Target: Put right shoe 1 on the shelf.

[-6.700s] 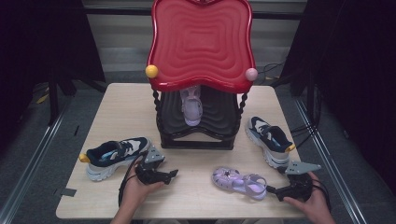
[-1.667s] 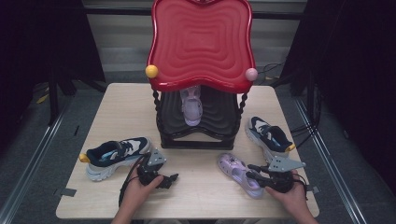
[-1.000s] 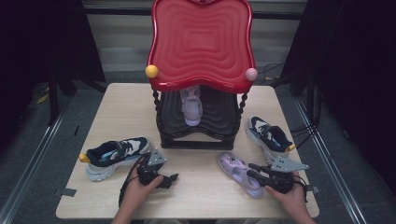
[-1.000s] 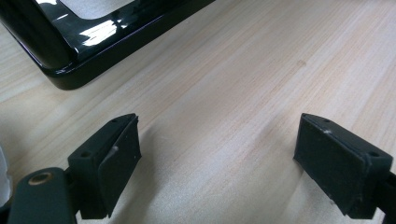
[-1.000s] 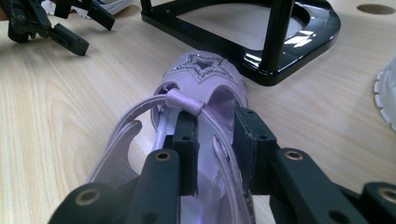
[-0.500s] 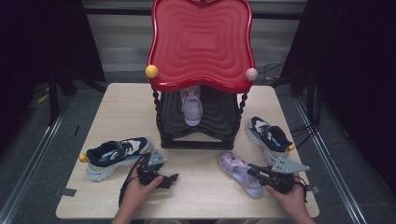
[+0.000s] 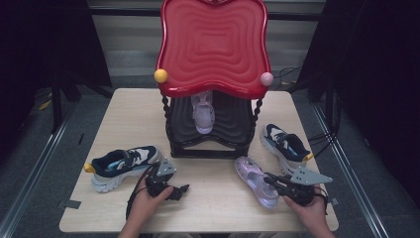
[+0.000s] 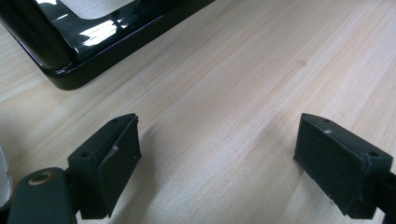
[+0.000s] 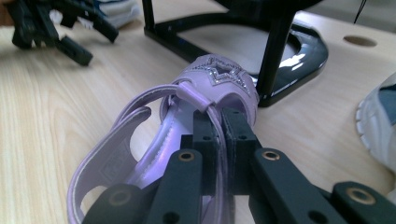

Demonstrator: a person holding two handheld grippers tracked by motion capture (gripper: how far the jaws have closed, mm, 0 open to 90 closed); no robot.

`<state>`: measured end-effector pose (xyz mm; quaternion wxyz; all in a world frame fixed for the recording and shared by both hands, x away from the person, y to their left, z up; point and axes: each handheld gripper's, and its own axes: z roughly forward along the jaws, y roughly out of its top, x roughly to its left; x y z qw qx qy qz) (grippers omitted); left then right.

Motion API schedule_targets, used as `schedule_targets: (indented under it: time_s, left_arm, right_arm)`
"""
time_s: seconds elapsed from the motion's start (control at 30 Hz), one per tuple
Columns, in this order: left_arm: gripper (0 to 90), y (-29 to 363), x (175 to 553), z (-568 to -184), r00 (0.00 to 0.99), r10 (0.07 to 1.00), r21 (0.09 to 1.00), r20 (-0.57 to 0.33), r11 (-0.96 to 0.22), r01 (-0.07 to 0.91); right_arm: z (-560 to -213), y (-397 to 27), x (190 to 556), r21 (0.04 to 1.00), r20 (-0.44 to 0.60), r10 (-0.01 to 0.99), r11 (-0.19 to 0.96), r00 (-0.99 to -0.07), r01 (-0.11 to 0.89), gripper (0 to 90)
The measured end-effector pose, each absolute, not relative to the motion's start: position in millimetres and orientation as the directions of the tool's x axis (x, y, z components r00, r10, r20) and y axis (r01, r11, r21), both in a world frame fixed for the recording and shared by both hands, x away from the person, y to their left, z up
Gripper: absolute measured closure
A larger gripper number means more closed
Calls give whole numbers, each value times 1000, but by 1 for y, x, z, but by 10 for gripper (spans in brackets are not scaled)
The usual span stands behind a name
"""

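The wooden bench (image 7: pixel 124 114) holds a black and red shoe rack (image 7: pixel 210 144), two blue sneakers (image 7: pixel 124 166) (image 7: pixel 286 146), and a purple sandal (image 7: pixel 255 181) near the front.

The left claw (image 8: pixel 217 161) stood with its two black padded jaws wide apart and nothing between them, low over the pale wooden tabletop (image 8: pixel 243 84). Beyond the jaws, at the upper left, lay the glossy black rounded corner of a stand's base (image 8: pixel 70 51), resting on that tabletop.
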<state>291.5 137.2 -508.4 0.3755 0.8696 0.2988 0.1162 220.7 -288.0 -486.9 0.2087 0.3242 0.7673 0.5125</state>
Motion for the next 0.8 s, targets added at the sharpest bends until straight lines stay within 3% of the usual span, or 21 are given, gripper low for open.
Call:
schedule_targets:
  time_s: [0.8]
  left_arm:
    - [135, 137, 292, -508, 794, 607, 722, -22, -540, 432]
  right_arm:
    - [-448, -281, 215, 964, -34, 721, 207, -692, 167, 847]
